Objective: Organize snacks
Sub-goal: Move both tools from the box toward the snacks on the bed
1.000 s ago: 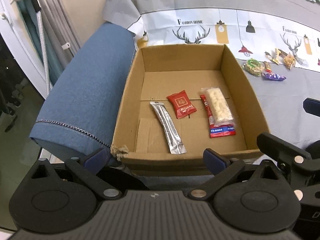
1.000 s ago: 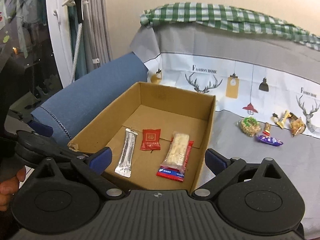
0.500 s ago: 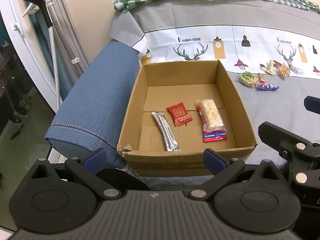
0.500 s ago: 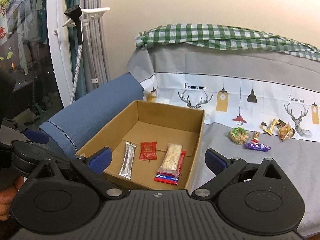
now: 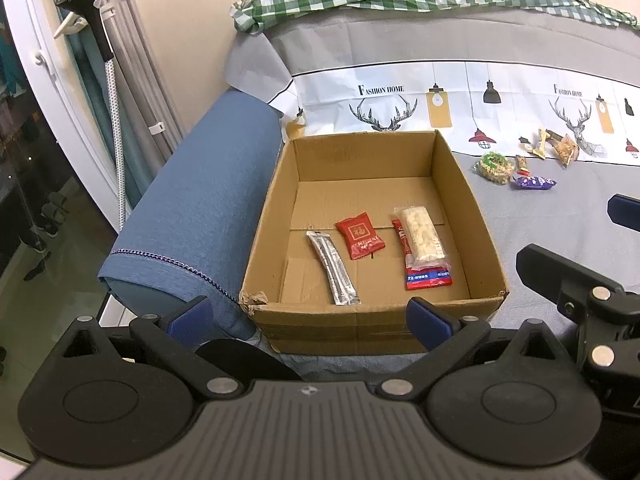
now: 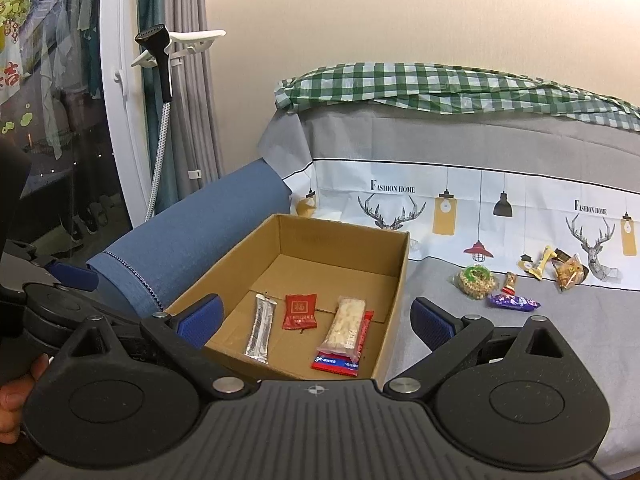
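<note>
blue pads tip both pairs of jaws, and both pairs stand wide apart with nothing between them: the left gripper (image 5: 308, 314) and the right gripper (image 6: 318, 316) each hang released, short of the near wall of the cardboard box (image 5: 472, 216). over the last second both cameras have drawn back and lifted, so the box looks smaller and more of the sofa back and wall has come into view. i judge a drop-off is finished and the grippers are clearing for another pick. inside the box lie a silver stick pack (image 5: 333, 268), a red sachet (image 5: 360, 235) and a rice bar (image 5: 420, 236) on a red wrapper. the loose snacks (image 6: 514, 276) wait well apart on the grey sofa cover (image 6: 560, 332), to the box's right.
</note>
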Demonstrator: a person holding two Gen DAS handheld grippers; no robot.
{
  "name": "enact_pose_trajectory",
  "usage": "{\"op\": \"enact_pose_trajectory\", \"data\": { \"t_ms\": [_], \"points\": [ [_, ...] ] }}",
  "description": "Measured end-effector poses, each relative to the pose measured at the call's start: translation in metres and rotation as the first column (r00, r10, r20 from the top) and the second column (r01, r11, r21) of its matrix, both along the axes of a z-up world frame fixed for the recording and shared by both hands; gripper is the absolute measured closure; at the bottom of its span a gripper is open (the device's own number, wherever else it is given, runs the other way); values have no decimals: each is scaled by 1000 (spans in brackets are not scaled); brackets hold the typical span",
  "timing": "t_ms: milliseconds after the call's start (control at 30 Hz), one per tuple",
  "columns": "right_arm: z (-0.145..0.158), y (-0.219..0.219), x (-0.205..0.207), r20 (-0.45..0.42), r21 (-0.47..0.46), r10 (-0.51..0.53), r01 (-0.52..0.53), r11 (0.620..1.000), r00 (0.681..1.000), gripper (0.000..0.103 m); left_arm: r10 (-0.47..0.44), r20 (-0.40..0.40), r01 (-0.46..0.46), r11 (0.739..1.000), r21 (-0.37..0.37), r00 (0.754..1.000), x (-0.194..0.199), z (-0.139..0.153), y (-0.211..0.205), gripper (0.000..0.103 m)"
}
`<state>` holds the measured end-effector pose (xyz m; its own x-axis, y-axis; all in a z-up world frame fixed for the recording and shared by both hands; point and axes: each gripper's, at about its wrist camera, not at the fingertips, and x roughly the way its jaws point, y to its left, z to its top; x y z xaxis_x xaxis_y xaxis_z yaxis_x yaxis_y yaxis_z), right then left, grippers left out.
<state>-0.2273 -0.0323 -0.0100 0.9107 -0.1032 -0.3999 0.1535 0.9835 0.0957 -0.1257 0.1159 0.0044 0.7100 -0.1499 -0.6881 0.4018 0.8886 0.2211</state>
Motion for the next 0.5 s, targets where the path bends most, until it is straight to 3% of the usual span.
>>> {"op": "enact_pose_trajectory", "data": {
  "t_ms": [267, 500],
  "points": [
    [-1, -5, -1, 1, 10, -13, 13, 1000, 1000, 3, -27, 10, 27, 999, 21, 1000, -2, 1, -11, 0],
    [-8, -32, -4, -4, 39, -76, 76, 996, 997, 3, -91, 14, 90, 992, 83, 996, -1, -3, -46, 0]
  ]
}}
